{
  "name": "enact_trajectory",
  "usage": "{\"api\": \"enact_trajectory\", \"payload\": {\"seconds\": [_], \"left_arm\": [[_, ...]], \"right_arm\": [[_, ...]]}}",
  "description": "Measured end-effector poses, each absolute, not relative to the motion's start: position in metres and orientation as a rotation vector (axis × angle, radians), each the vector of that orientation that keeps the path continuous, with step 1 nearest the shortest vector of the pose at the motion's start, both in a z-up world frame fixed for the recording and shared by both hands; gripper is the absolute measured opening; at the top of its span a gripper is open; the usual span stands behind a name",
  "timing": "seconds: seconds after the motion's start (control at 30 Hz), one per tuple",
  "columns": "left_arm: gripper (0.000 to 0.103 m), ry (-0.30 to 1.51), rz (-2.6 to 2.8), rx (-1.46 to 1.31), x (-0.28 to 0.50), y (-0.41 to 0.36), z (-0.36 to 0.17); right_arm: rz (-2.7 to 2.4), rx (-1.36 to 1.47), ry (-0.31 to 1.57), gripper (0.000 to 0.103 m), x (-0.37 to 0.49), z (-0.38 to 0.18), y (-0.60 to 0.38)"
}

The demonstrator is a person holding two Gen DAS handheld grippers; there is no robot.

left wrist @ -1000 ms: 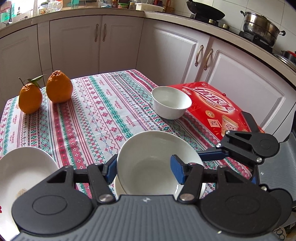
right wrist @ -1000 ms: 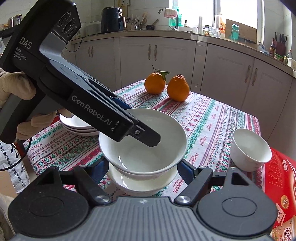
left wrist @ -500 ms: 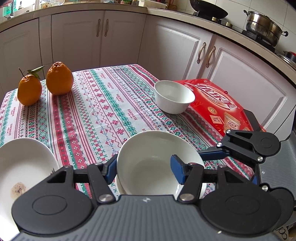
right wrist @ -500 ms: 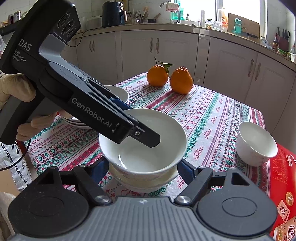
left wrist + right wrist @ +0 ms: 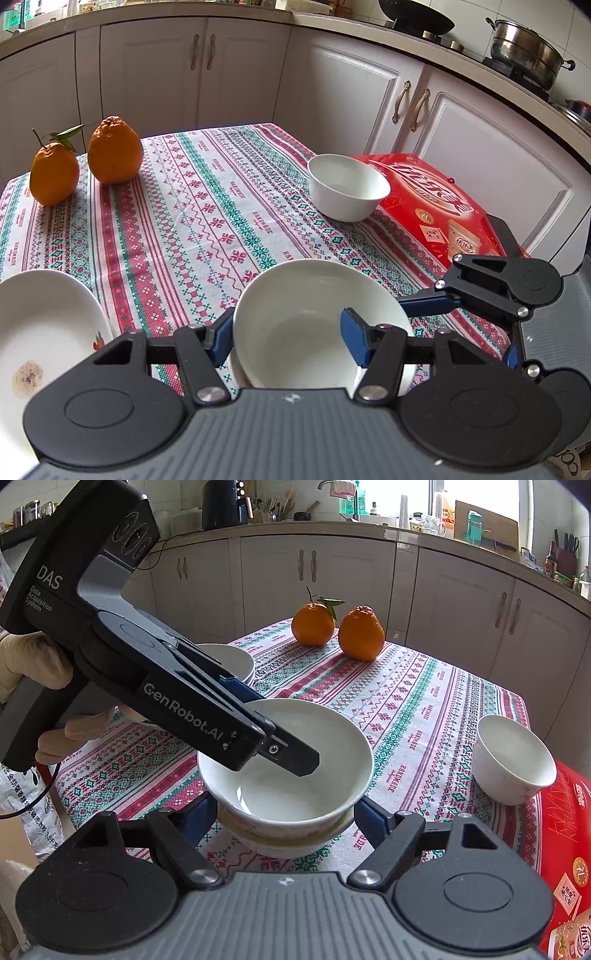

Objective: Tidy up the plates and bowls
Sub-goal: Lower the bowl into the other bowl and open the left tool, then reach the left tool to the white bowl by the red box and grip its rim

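Bowl (image 5: 317, 321) lower centre, nested on 1 below | left gripper (image 5: 291, 338) clamps its rim; right gripper (image 5: 284, 819) straddles, pads apart

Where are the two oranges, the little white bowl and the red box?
two oranges (image 5: 115, 157): left wrist view, on the front skin of the bumpy one.
little white bowl (image 5: 343, 205): left wrist view, on its outer side wall.
red box (image 5: 436, 201): left wrist view, on its printed lid.
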State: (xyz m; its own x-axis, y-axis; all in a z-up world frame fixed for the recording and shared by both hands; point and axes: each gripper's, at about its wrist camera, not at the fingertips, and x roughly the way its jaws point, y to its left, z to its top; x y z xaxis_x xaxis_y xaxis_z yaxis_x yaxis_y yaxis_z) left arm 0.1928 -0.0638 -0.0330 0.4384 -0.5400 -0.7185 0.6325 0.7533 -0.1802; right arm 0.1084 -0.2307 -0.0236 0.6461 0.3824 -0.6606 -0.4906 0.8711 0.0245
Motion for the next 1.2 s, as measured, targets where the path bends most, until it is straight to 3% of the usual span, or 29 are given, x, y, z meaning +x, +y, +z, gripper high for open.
{"api": "enact_trajectory", "payload": {"seconds": [0.2,0.37,0.73,1.2], "left_arm": [[0.07,0.841,-0.723,0.131,0.192,-0.064,-0.034],[0.071,0.826,-0.712,0.135,0.192,-0.061,-0.03],[0.089,0.746,-0.737,0.207,0.195,-0.077,-0.002],[0.091,0.715,-0.84,0.313,0.25,-0.155,0.004]], "right_arm": [[0.502,-0.158,0.707,0.086,0.108,-0.024,-0.233],[0.506,-0.145,0.675,0.099,0.104,-0.018,-0.235],[0.446,-0.138,0.627,0.103,0.096,-0.007,-0.253],[0.216,-0.112,0.614,0.103,0.127,-0.016,-0.342]]}}
